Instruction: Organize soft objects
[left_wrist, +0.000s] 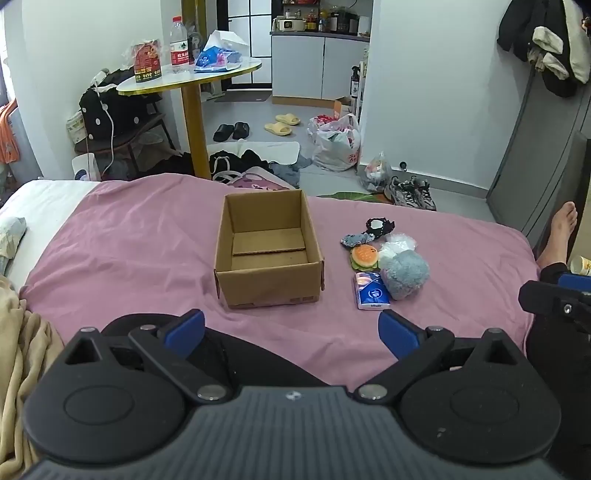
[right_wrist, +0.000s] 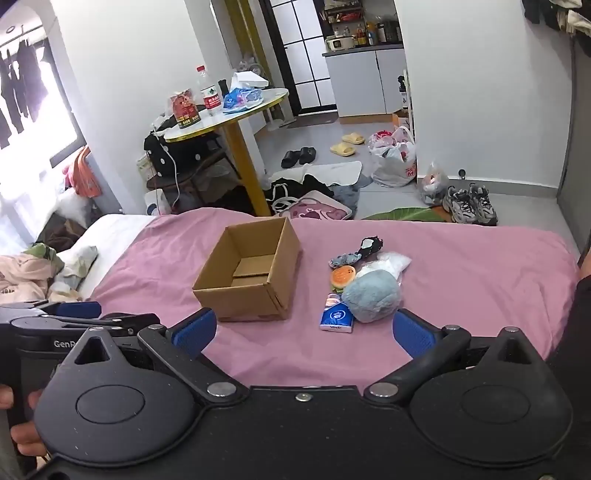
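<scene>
Holding my left gripper and right gripper spread wide and empty above the pink sheet, I see the cardboard box empty; just right of it lie the blue plush ball, burger toy and tissue pack, clustered together

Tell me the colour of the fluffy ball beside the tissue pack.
The fluffy ball is pale grey-blue, clearest in the right wrist view.
</scene>
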